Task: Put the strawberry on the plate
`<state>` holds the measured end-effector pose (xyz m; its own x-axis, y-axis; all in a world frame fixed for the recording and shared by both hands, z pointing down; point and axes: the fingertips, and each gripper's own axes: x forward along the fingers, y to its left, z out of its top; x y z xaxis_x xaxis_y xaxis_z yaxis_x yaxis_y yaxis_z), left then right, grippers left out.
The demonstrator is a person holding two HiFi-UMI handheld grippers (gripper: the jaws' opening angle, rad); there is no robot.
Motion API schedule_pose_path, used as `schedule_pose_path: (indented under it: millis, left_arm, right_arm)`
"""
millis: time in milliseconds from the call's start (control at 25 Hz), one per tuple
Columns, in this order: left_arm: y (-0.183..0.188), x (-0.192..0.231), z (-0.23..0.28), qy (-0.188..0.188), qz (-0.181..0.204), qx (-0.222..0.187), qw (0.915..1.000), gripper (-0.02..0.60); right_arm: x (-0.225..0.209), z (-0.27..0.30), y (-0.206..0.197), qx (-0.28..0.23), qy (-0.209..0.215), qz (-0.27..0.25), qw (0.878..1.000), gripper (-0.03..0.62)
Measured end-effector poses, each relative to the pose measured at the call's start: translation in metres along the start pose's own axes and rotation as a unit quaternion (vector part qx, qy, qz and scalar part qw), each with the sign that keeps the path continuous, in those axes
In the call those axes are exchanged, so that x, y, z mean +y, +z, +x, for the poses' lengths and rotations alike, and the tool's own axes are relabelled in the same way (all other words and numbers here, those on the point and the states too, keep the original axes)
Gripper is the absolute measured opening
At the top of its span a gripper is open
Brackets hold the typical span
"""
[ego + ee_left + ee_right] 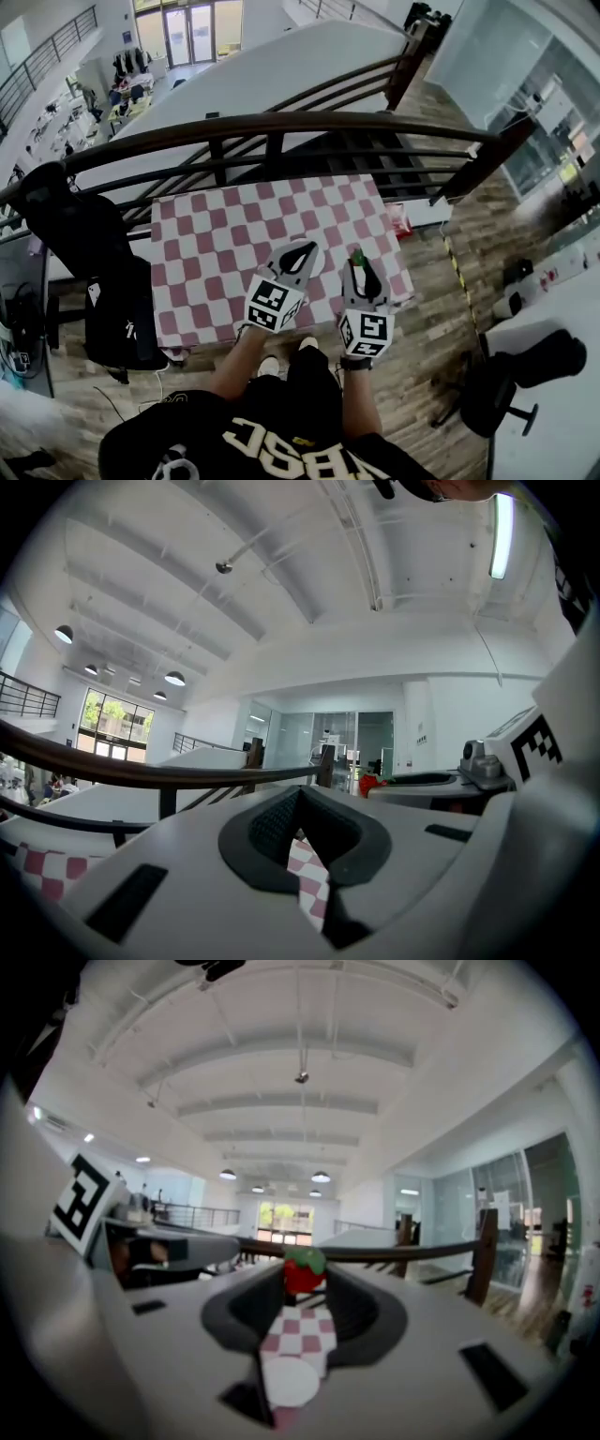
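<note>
Your right gripper (pixel 306 1290) is clenched on the strawberry (pixel 304 1269), but only at the very jaw tips, and it's held over the near right part of the checked table (pixel 216 244). That's a thin bite on a rounded, smooth-looking body, so any jolt or twist could squirt it out, and it could roll on the table and go off the near edge. What looks like the plate (pixel 292 1382) is a small white disc on the table beneath the jaw roots, nearer the table's near edge than the berry. Release where you are and you'd likely miss it. It's a small target, so let go low. Your left gripper (pixel 300 791) is closed and empty, over the table's near edge. Berry: small, bright red, green cap up, upright, looks whole.
</note>
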<state>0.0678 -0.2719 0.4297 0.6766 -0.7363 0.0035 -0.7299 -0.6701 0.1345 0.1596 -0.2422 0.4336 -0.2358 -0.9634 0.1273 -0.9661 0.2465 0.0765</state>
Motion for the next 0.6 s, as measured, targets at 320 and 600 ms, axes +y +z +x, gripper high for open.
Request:
schedule_pose_path:
  millis: [320,600]
  left_arm:
    - [-0.055,0.033,0.009,0.021,-0.038,0.053,0.9976,0.015]
    - [-0.102,0.066,0.025,0.048,-0.073,0.089,0.9921,0.015]
  right_arm:
    - [0.003,0.052,-0.034,0.058,0.076,0.003,0.995,0.143]
    - [0.015,0.101,-0.076,0.12,0.166,-0.062,0.977,0.143]
